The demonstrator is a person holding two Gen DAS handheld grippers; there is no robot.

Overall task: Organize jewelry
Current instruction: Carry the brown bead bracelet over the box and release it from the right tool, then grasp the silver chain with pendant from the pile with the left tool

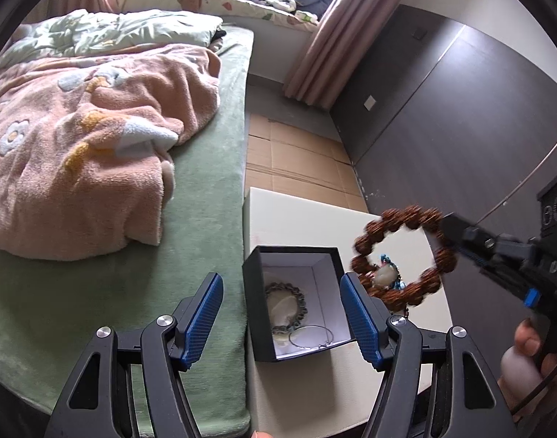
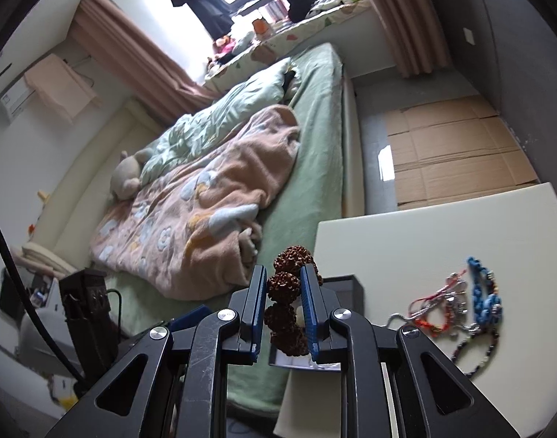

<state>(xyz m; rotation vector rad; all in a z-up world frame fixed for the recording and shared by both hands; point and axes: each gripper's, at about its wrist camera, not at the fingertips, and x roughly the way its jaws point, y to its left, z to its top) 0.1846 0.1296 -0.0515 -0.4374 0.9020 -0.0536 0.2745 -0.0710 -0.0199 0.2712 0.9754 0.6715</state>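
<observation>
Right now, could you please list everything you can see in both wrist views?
Seed-bead bracelet: one, reddish brown, held in the air beside the box.
Box: one, black outside, white inside, open, on the white table.
Beaded bracelet: one, dark, inside the box.
Wire hoop: one, silver, inside the box.
Loose jewelry: a tangle, red, blue, silver, dark, on the table.
Table: one, white, beside the bed.
Blanket: one, pink, on the bed.
Bed sheet: one, green.
Cardboard: flattened, brown, on the floor.
Left tool: open, straddling the box.
Right tool: shut on the seed-bead bracelet.
</observation>
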